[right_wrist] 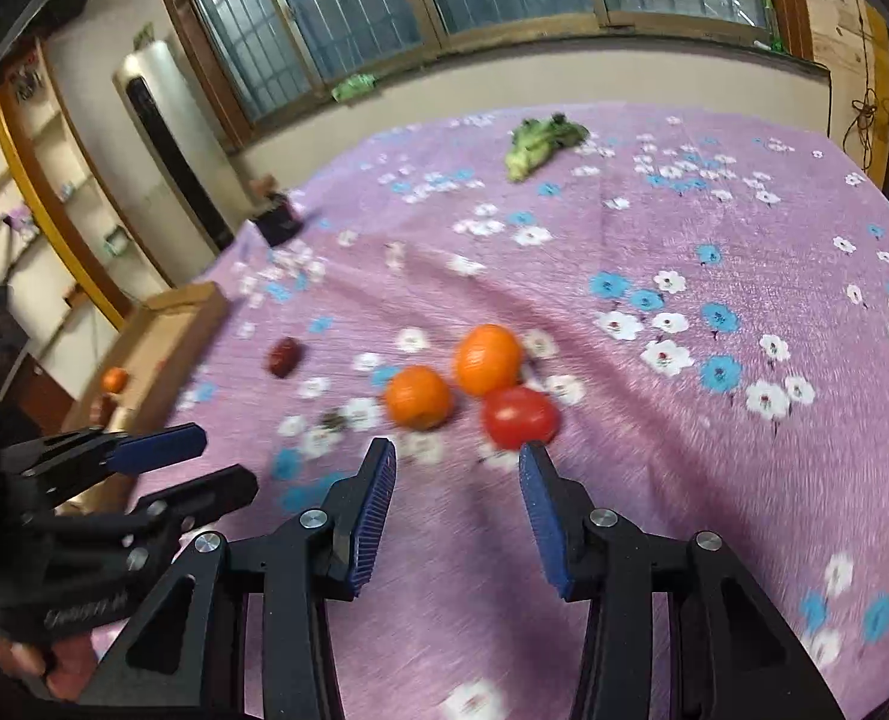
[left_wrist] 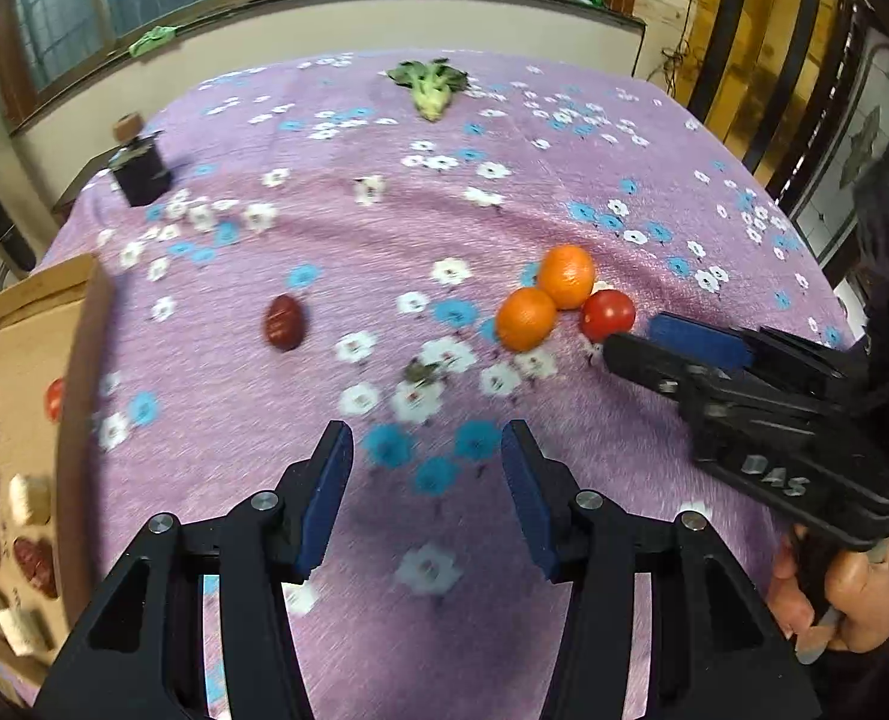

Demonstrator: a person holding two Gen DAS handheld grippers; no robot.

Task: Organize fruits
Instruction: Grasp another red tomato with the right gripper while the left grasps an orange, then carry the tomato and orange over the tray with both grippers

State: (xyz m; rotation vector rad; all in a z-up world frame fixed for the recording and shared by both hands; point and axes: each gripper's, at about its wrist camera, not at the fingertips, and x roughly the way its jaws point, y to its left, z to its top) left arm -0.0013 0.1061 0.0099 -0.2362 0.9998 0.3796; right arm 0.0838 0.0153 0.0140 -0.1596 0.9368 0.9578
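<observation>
1. Tomato (right_wrist: 519,417): red, smooth, lying on the purple floral table (right_wrist: 714,480), touching the nearer of two oranges. Probably soft-skinned, bruises easily, slippery; take across its widest girth with light pressure.
2. Orange, far (right_wrist: 487,359) and orange, near (right_wrist: 417,396): side by side, apparently touching. Judged firm, dimpled rind, good friction; grip at the equator.
3. Dark red fruit (left_wrist: 285,322): alone, well apart from the cluster, toward the cardboard tray (left_wrist: 87,324). Small, likely light; kind unclear.
4. Tray: at the table's left edge, already holding assorted fruits.
5. Right gripper (right_wrist: 456,456): jaws spread, empty, just short of the tomato.
6. Left gripper (left_wrist: 426,450): jaws spread, empty, over bare cloth.
7. Leafy vegetable (left_wrist: 426,87): far side, untouched.
</observation>
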